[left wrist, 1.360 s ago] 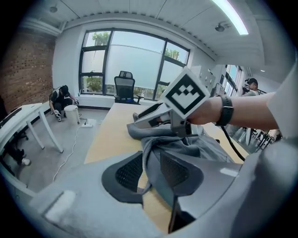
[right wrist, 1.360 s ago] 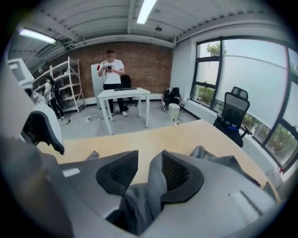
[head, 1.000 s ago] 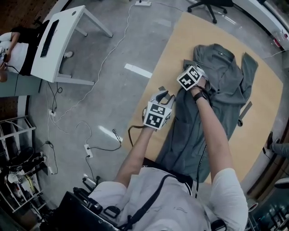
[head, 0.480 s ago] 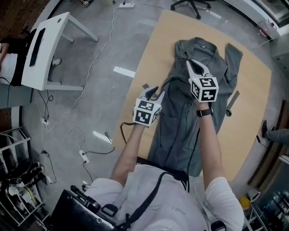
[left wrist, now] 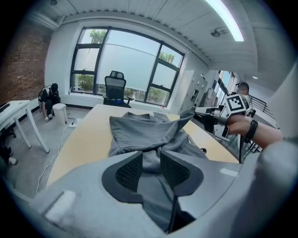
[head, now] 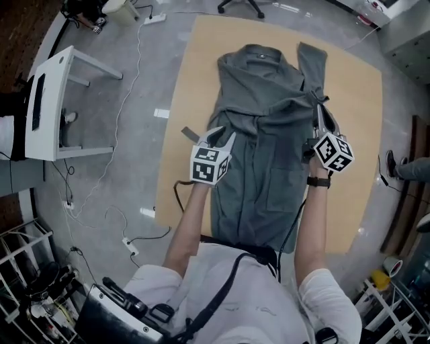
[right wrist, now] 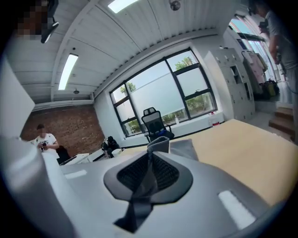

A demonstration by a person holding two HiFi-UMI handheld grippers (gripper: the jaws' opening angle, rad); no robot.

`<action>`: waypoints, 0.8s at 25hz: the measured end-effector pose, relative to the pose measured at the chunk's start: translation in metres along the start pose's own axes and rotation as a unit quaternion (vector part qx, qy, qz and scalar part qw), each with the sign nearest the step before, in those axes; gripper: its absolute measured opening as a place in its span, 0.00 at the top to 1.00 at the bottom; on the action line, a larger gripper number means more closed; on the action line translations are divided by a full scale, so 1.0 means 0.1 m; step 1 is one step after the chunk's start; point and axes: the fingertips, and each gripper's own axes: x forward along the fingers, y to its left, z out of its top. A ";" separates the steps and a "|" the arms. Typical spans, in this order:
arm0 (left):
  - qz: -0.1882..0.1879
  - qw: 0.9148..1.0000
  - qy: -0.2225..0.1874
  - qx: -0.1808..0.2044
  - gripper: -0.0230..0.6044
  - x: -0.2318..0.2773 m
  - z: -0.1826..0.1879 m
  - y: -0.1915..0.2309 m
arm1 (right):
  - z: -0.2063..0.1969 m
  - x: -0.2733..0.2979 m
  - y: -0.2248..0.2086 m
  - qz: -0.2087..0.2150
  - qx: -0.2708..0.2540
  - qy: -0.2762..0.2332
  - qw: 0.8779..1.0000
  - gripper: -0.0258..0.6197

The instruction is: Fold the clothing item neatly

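A grey shirt lies lengthwise on the wooden table, collar at the far end. My left gripper is at the shirt's left edge, about mid-length. In the left gripper view, a thick fold of the shirt fills the gap between the jaws of that gripper. My right gripper is lifted over the shirt's right side. Its jaws have just been closing, and in the right gripper view a strip of grey cloth is pinched between the jaws of the right gripper. The cloth it holds stretches towards the shirt's middle.
A white desk stands on the floor to the left, with cables trailing beside the table. An office chair base is past the table's far end. Bare wood shows to the right of the shirt.
My right gripper has swung from the shirt's upper left part across to its right side and risen, drawing cloth with it. The left gripper stays at the shirt's left edge.
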 end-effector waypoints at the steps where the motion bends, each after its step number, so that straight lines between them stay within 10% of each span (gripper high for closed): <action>1: -0.002 1.000 0.001 0.003 0.77 0.03 0.01 -0.05 | -0.07 -0.04 -0.13 -0.008 0.007 0.004 1.000 0.91; 9: -0.012 1.000 0.004 0.014 0.77 0.12 0.04 -0.34 | -0.85 -0.24 -0.63 -0.025 -0.010 0.111 0.993 0.62; 20: -0.012 0.998 -0.034 0.047 0.77 -0.10 0.33 -0.62 | -0.38 -0.81 0.07 0.049 -0.046 0.035 0.997 0.68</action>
